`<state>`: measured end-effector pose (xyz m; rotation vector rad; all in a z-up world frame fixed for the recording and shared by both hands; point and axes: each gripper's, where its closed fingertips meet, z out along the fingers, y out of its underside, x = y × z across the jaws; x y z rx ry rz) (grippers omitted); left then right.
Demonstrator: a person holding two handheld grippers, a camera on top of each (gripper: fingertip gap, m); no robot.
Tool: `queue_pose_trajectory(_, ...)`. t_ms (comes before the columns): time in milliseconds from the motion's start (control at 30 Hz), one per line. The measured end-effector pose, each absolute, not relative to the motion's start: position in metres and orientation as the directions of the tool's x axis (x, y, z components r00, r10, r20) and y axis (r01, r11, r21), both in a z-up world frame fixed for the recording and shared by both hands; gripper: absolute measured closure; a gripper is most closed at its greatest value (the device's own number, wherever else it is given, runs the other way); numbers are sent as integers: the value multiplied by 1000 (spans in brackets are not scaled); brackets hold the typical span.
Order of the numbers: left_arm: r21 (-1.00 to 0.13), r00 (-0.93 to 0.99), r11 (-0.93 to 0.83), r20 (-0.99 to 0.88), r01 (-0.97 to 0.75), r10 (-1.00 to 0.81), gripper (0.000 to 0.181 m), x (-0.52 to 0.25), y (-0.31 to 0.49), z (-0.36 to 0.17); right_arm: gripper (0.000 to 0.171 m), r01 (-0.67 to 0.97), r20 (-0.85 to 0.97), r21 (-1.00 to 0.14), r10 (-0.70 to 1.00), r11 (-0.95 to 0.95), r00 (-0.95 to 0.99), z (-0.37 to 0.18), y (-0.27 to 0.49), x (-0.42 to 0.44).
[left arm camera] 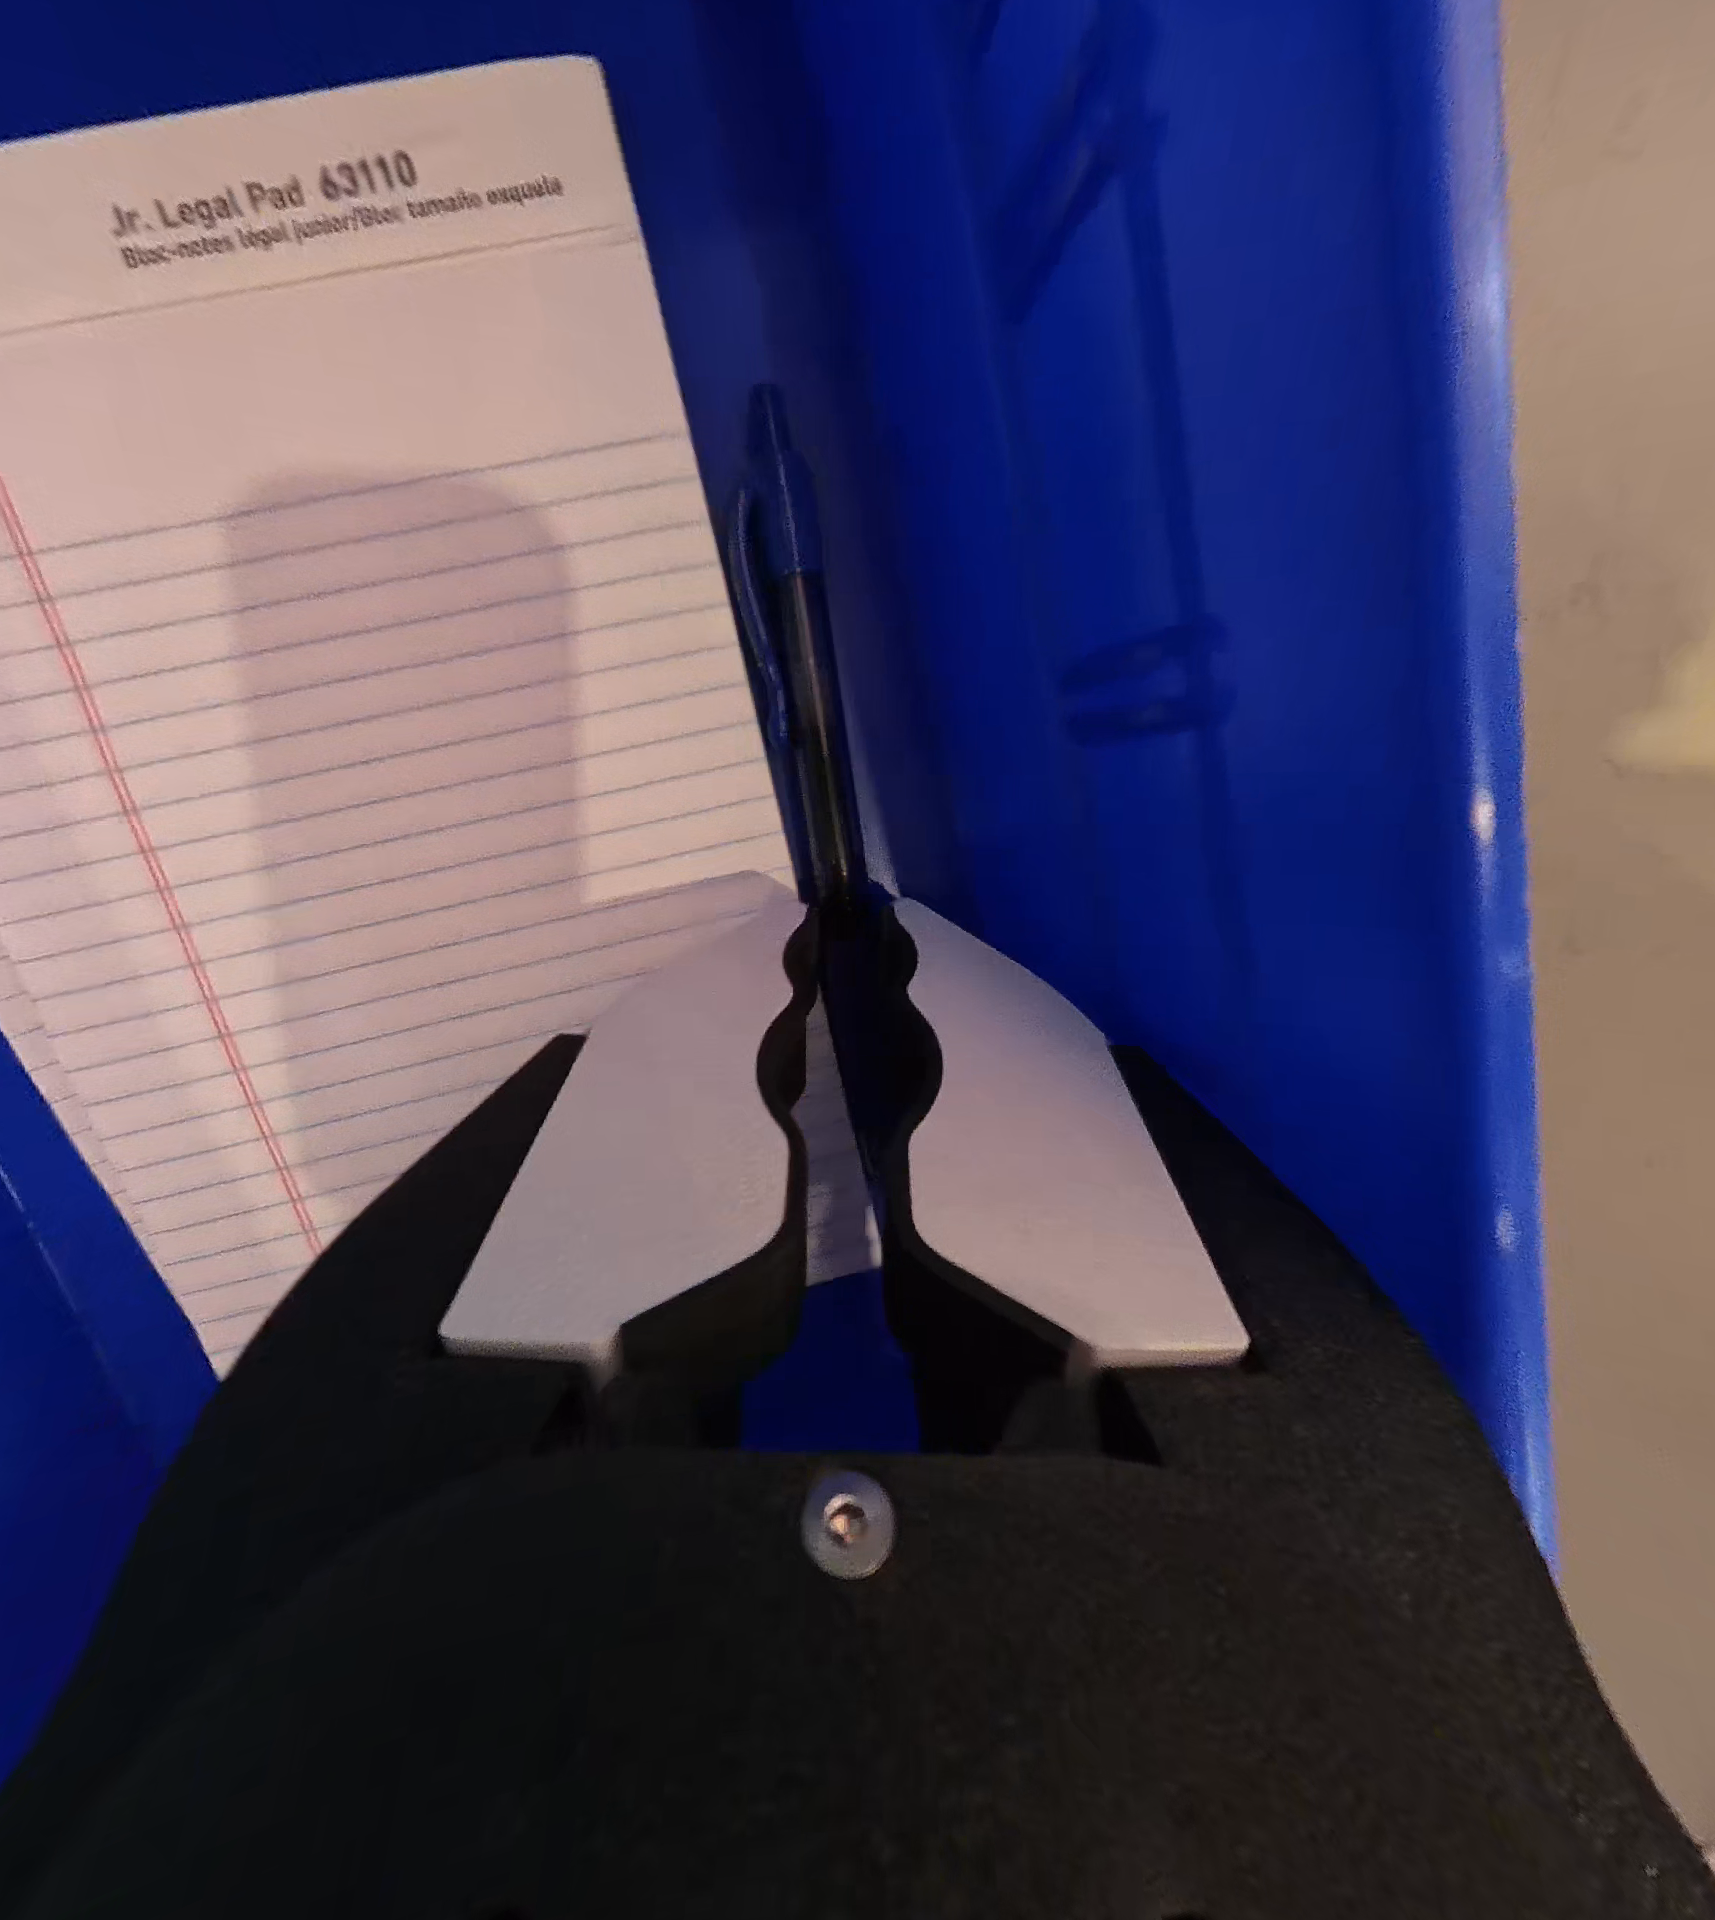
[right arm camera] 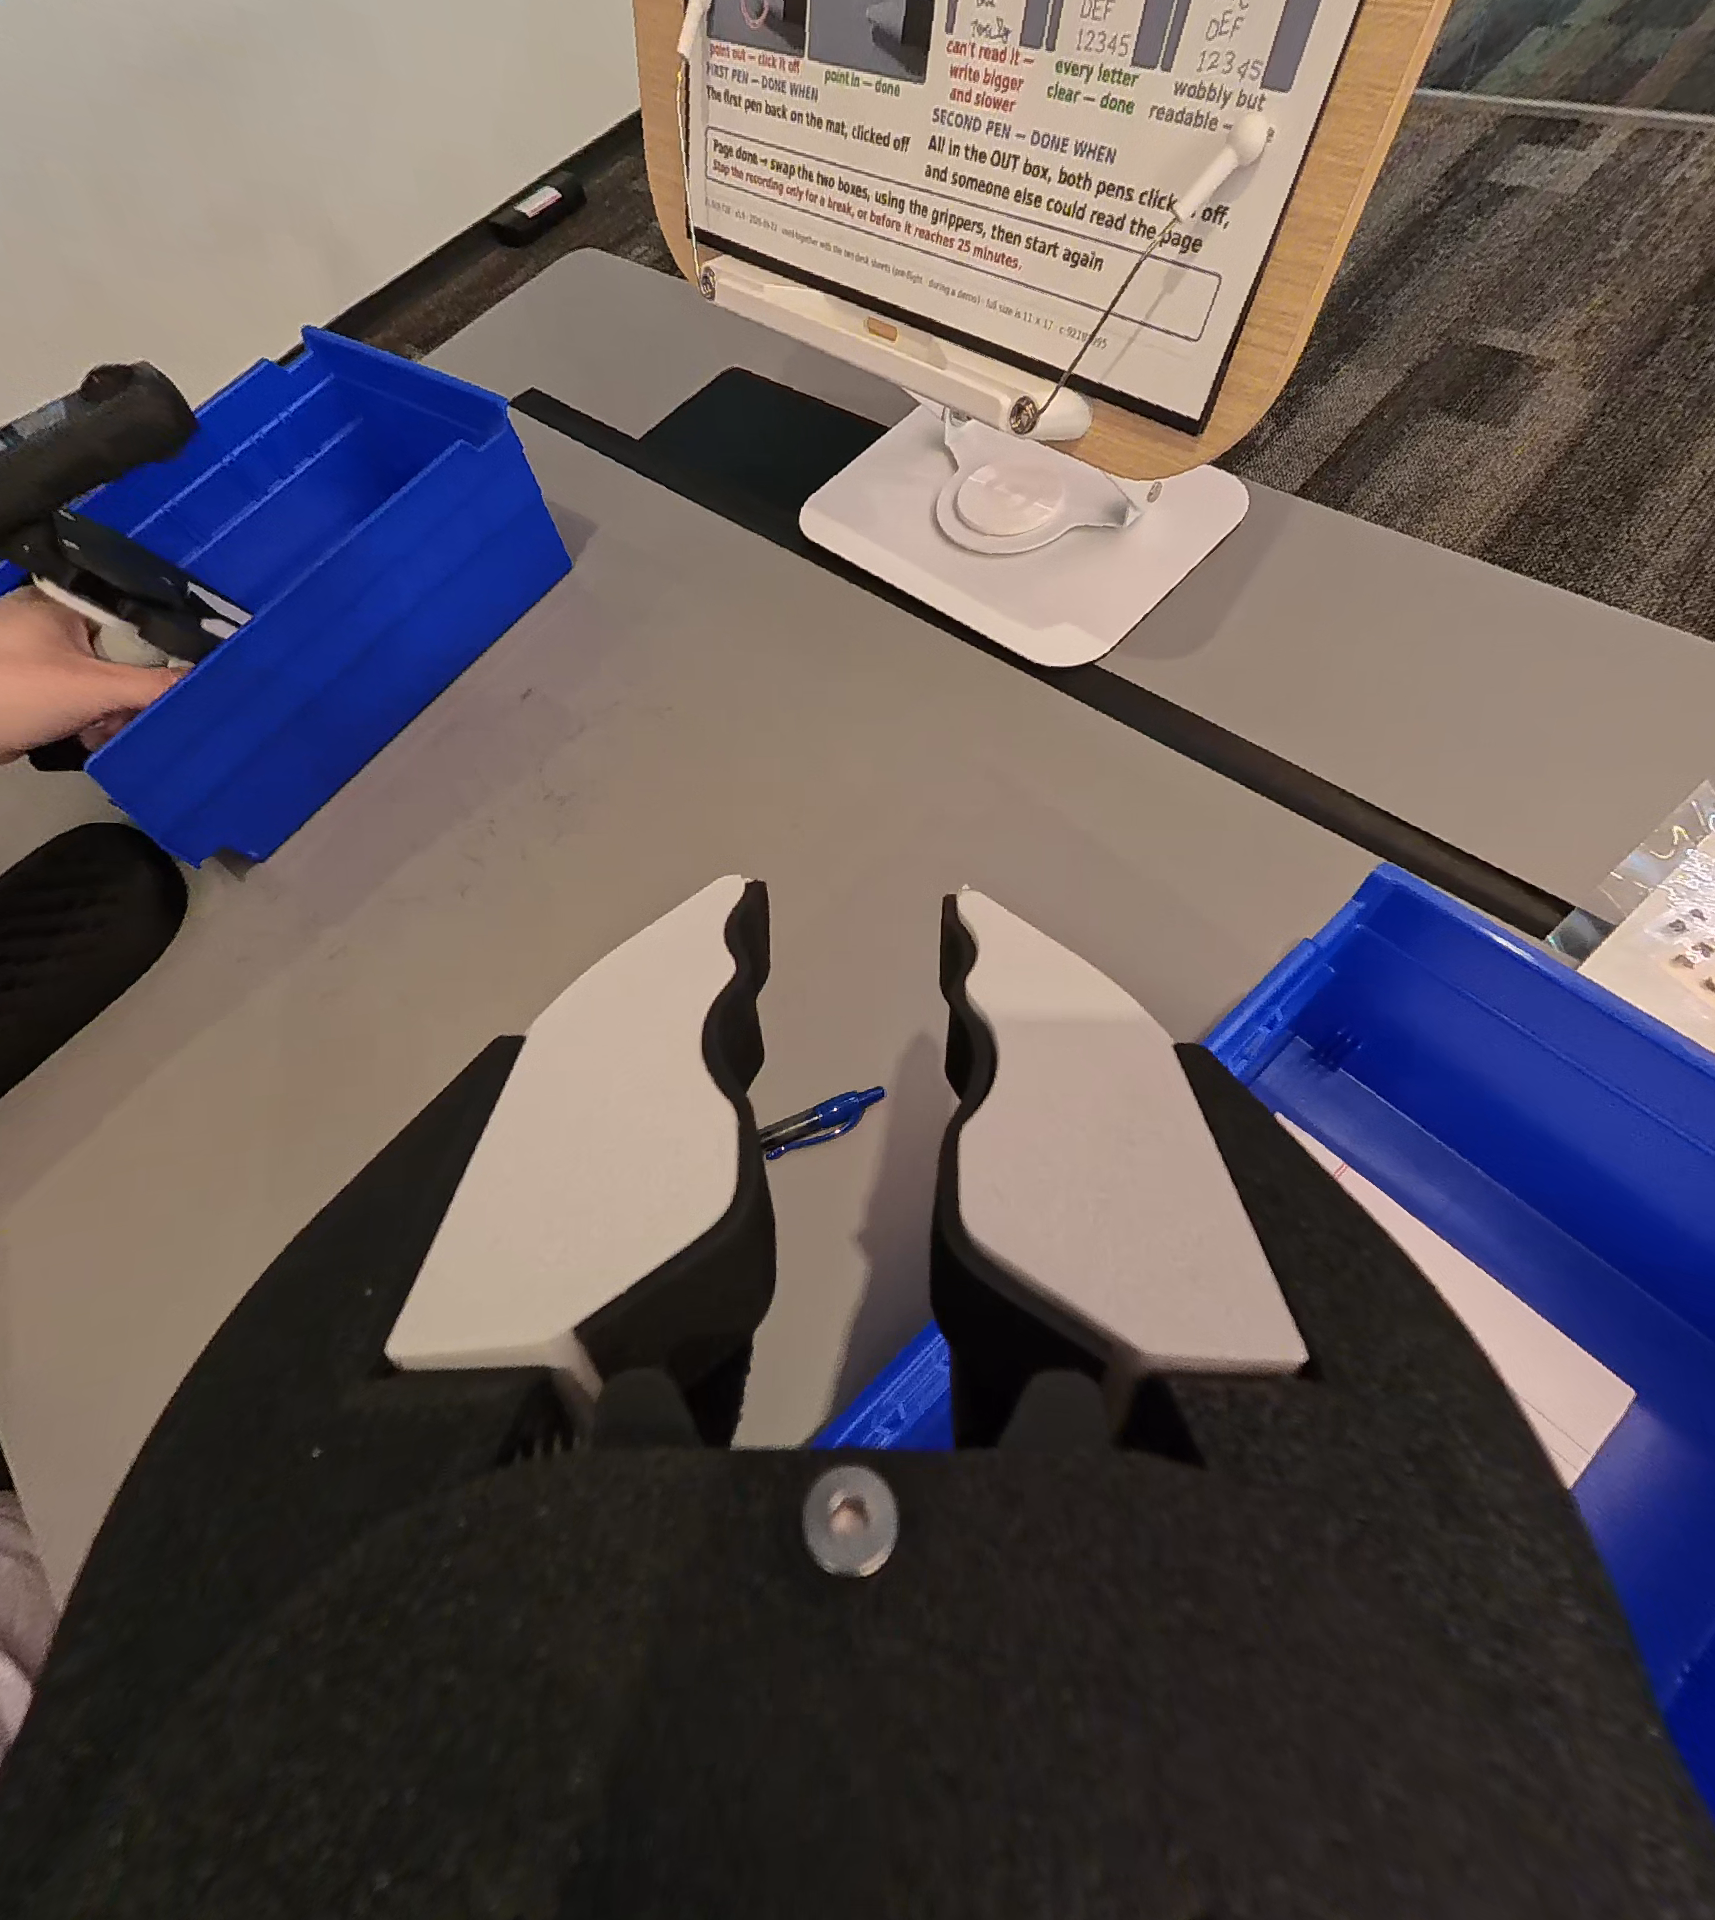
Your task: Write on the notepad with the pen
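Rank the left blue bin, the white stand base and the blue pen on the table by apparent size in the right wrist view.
1. Left blue bin
2. White stand base, though it sits farther from the camera
3. Blue pen, partly hidden by the hand-held gripper

The left wrist view sits low inside a blue bin (left arm camera: pixel 1196 520), looking along its floor at close range, the notepad (left arm camera: pixel 313 623) filling its left half. The right wrist view hangs higher over the table's (right arm camera: pixel 832 748) near edge, facing its far edge — and it takes in that same blue bin (right arm camera: pixel 333 644) at the left edge.
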<state>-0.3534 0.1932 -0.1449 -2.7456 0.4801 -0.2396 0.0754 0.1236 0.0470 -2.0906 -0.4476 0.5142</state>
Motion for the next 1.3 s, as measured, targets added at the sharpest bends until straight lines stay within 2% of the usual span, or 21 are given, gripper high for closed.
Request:
queue_pose_trajectory(267, -405, 947, -880, 89, -249, -309, 172, -371, 201, -132, 140, 114, -186, -854, 502, -508, 844, 51, 121, 77)
queue_pose_trajectory(533, -392, 937, -882, 119, -261, -330, 171, -361, 200, -136, 140, 116, -190, -846, 498, -520, 846, 47, 121, 81)
queue_pose_trajectory(633, -379, 935, -883, 106, -277, -339, 161, -360, 201, -143, 140, 110, -195, -845, 492, -523, 848, 47, 121, 84)
queue_pose_trajectory(867, -374, 930, -872, 56, -316, -362, 155, -357, 203, -146, 140, 101, -202, -844, 488, -527, 849, 47, 120, 87)
queue_pose_trajectory(1233, -334, 944, -887, -28, -320, -330, 163, -362, 204, -148, 140, 103, -210, -836, 487, -539, 848, 43, 121, 88)
queue_pose_trajectory(1300, -302, 939, -895, -4, -328, -343, 171, -359, 200, -149, 140, 102, -211, -836, 487, -540, 847, 43, 121, 89)
